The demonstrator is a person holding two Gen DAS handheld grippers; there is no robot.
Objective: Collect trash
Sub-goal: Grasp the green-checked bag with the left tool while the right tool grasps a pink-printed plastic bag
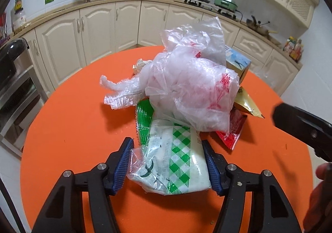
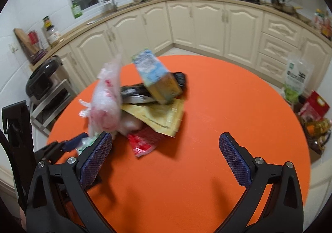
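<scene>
Your left wrist view looks forward and steeply down along its two blue-padded fingers [image 1: 211, 167], close over the near edge of the round orange table [image 1: 68, 121], with the heap of crumpled clear plastic bags [image 1: 191, 87] filling its middle. Your right wrist view faces the same way from further right and a little further back, so bare tabletop lies before it. Both views share the table, the heap, the red foil wrapper [image 2: 142, 142] and the cream kitchen cabinets [image 2: 207, 25] behind.
</scene>
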